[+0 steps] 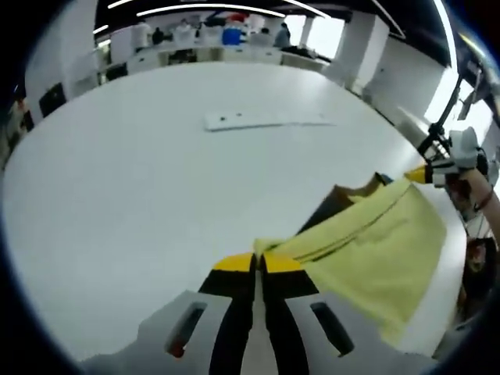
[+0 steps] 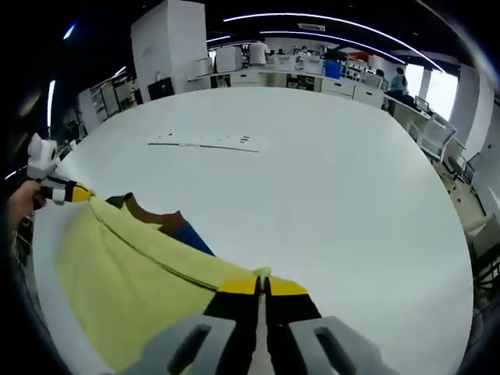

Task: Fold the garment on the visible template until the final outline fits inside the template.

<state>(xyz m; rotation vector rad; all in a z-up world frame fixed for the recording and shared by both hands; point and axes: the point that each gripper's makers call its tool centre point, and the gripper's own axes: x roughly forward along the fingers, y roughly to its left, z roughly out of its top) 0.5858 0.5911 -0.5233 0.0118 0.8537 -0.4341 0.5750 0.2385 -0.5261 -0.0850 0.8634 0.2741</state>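
A yellow garment (image 1: 367,258) is stretched between both grippers over the near side of the white table (image 1: 156,180). My left gripper (image 1: 258,262) is shut on one corner of its edge. My right gripper (image 2: 264,283) is shut on the other corner. In the left gripper view the right gripper (image 1: 422,174) shows at the far right, held by a hand. In the right gripper view the left gripper (image 2: 78,192) shows at the far left. The yellow garment (image 2: 117,273) hangs toward the table edge. A brown and blue part (image 2: 170,223) peeks out beyond the taut edge.
A flat white strip (image 1: 266,119) with small dark marks lies mid-table; it is also in the right gripper view (image 2: 205,142). The white table (image 2: 344,180) spreads wide beyond the garment. Desks, chairs and people stand far behind.
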